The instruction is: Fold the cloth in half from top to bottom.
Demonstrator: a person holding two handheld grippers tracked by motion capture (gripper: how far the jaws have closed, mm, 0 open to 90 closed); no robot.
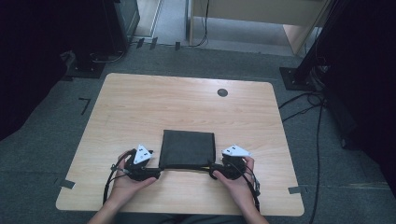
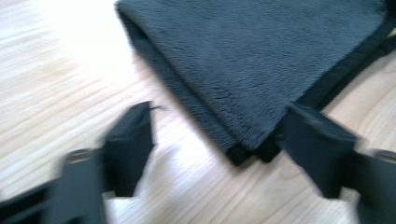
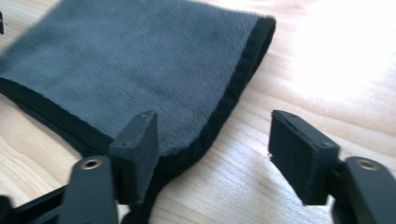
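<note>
Left gripper at the folded dark cloth's 7 o'clock corner, fingers spread, corner lying loose between them, evidently let go after squaring the fold. Cloth flat at worktop centre-front. Right gripper at 5 o'clock, fingers spread likewise. Left gripper view blurred; layers beneath hidden.

- Left gripper: black body, white three-cornered plate on top, black cable trailing.
- Right gripper: the same build; brass-ringed screws behind its square black jaws.
</note>
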